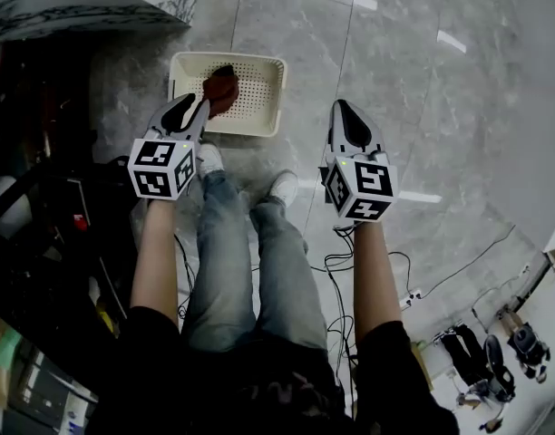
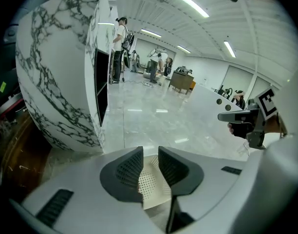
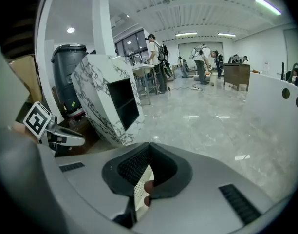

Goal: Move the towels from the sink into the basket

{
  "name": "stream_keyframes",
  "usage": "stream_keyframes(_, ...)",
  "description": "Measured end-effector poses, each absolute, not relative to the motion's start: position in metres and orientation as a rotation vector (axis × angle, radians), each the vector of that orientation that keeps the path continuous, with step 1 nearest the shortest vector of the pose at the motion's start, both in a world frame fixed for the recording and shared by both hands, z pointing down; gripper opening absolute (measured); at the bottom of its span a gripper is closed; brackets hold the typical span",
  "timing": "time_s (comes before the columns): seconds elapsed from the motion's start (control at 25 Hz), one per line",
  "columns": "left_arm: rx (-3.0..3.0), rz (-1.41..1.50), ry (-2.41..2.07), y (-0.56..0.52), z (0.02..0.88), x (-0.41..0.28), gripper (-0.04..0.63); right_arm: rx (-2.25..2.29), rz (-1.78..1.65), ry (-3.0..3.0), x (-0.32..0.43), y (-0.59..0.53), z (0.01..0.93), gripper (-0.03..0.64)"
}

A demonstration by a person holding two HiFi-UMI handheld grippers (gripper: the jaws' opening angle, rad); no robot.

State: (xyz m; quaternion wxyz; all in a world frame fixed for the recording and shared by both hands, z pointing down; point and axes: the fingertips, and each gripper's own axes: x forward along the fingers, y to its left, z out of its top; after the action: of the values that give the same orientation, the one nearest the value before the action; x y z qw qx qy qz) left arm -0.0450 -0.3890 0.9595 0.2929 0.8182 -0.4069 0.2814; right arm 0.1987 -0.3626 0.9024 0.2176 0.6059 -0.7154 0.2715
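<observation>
**One towel lies in the basket**

I see a rust-red towel (image 1: 221, 89) bunched inside the basket (image 1: 276, 93), toward its left side. My left tool (image 1: 198, 111) hangs just over that side, jaws a little apart and empty. My right tool (image 1: 341, 107), off the basket's right, is closed on nothing. The cloth looks soft, light and limp, so I'd pinch a raised fold.

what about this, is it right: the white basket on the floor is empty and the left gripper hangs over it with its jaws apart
Not quite: the basket is not empty. The head view shows a reddish-brown towel lying in it. The rest stands: the white basket sits on the floor and the left gripper hangs over it with its jaws apart.
</observation>
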Motion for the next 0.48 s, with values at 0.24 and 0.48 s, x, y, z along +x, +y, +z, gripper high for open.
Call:
stream_keyframes(0.24, 2.204, 0.738, -1.113, -0.381, 0.872, -0.041, 0.041, 1.696, 0.741, -2.000, 0.194, -0.358, 0.815, 0.015)
stream_keyframes(0.48, 2.198, 0.672, -1.175, -0.371, 0.792, -0.044, 0.018, 1.670, 0.690, -2.022, 0.186, -0.346, 0.742, 0.015)
